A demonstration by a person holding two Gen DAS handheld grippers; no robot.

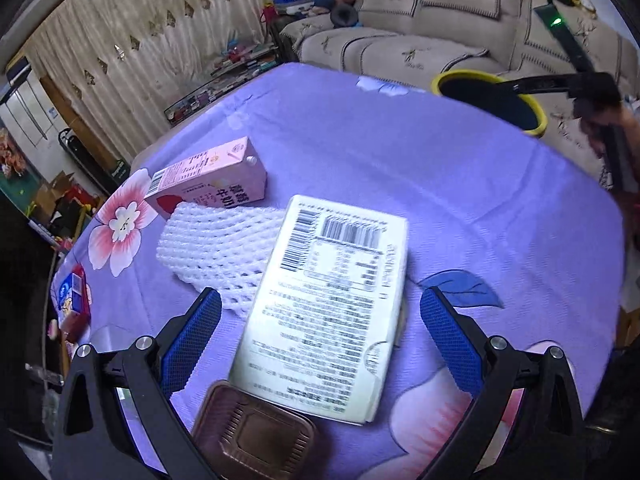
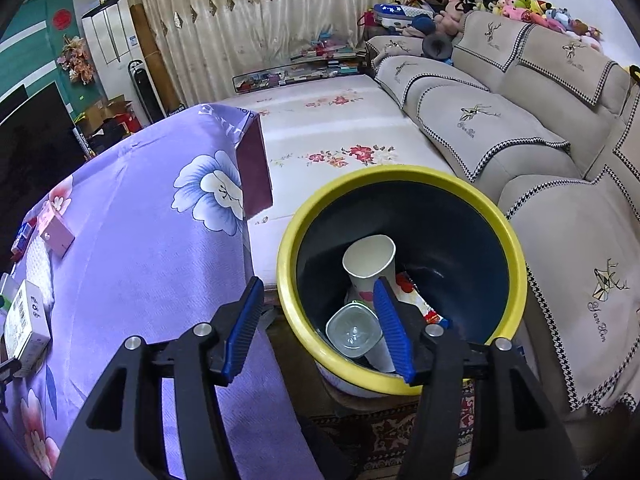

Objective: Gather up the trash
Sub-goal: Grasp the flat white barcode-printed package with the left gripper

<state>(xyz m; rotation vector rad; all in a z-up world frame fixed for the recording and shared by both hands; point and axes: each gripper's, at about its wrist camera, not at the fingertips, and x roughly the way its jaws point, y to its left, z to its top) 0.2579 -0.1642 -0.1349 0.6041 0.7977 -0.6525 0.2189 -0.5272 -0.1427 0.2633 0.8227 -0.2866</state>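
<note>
My left gripper (image 1: 320, 312) is open just above the purple flowered tablecloth (image 1: 440, 184), its blue pads on either side of a white printed carton (image 1: 328, 304) that lies flat. White foam netting (image 1: 220, 252) lies under the carton's left edge, with a pink milk carton (image 1: 208, 176) behind it and a brown plastic tray (image 1: 256, 436) in front. My right gripper (image 2: 318, 320) is open and empty over the near rim of a yellow-rimmed dark bin (image 2: 400, 276). The bin holds a paper cup (image 2: 370, 260), a clear plastic cup (image 2: 352, 330) and a wrapper.
The bin (image 1: 492, 100) stands off the table's far right edge, next to a beige sofa (image 2: 520, 120). A small red and blue box (image 1: 74, 296) lies at the table's left edge. A white floral mat (image 2: 340, 132) covers the floor beyond the table.
</note>
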